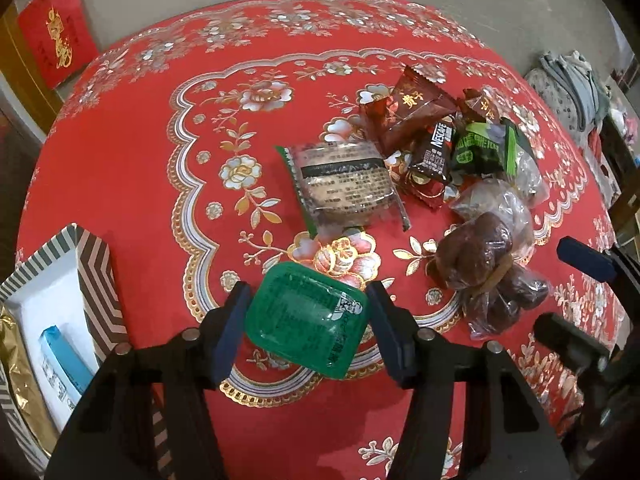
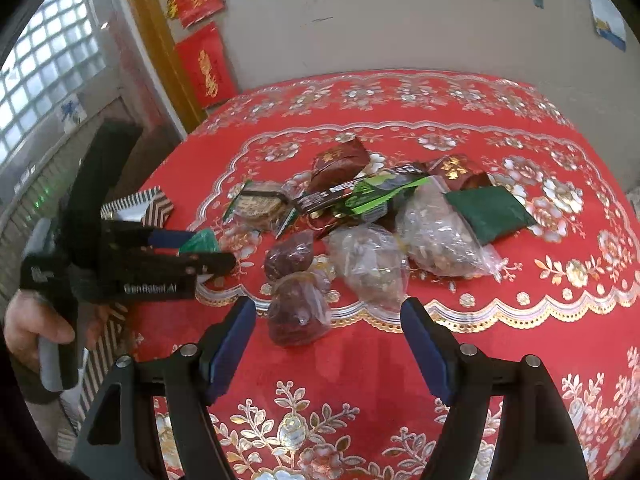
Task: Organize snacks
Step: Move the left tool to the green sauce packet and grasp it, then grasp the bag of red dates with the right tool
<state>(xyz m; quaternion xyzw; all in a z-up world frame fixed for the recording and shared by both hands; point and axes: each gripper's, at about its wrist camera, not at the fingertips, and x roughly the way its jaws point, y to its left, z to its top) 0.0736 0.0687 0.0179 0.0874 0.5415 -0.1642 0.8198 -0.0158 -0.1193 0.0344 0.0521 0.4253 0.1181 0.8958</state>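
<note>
Green rounded plastic jelly cup [image 1: 306,320] pinched corner-wise in left claw [image 1: 306,330] above desk [image 1: 132,168], near striped box [image 1: 96,276]; may twist out; right claw [image 2: 328,344] wide, empty.

Black left gripper [image 2: 208,250], white "GenRobot.AI" lettering, blue pads, silver screws.

a home: festive red tablecloth [image 1: 132,152], red wall banners [image 2: 206,68], laundry pile [image 1: 572,88]
</note>
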